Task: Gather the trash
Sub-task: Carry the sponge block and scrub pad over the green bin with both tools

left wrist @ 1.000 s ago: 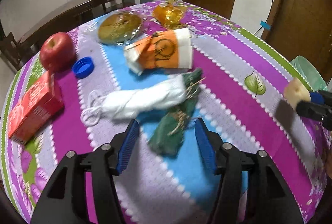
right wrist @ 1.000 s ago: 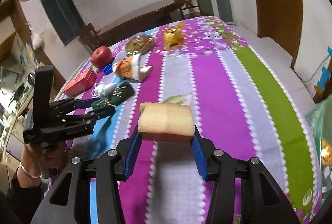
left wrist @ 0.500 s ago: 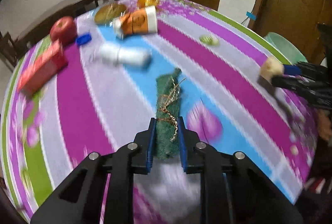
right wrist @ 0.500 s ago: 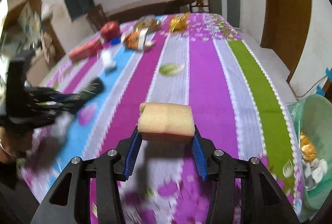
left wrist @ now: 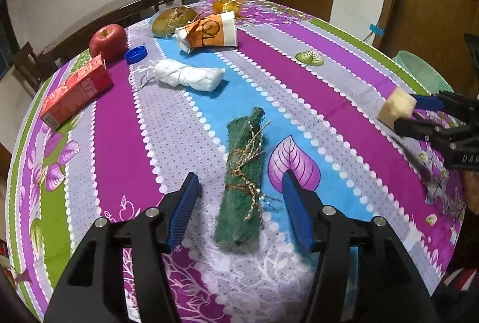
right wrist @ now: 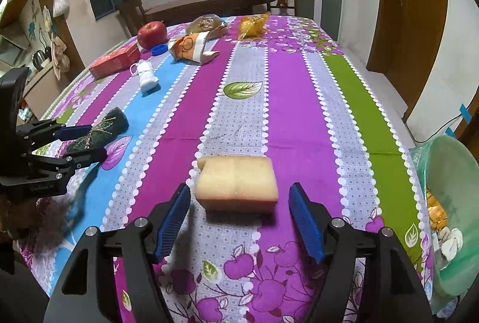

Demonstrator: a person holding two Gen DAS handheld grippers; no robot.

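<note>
A green scouring pad tied with gold string lies on the tablecloth between the spread jaws of my left gripper, which is open. It also shows in the right wrist view. A yellow sponge lies on the cloth between the spread jaws of my right gripper, which is open. The sponge also shows in the left wrist view. A green trash bin with a bag liner stands off the table's right edge and holds some trash.
Further back on the table lie a white rolled cloth, a crushed orange paper cup, a blue bottle cap, a red apple, a red carton, a bagged bun and a yellow wrapper. Chairs stand behind.
Both grippers have opened. The left one let go of the green pad and the right one let go of the sponge; both things now rest on the cloth.
</note>
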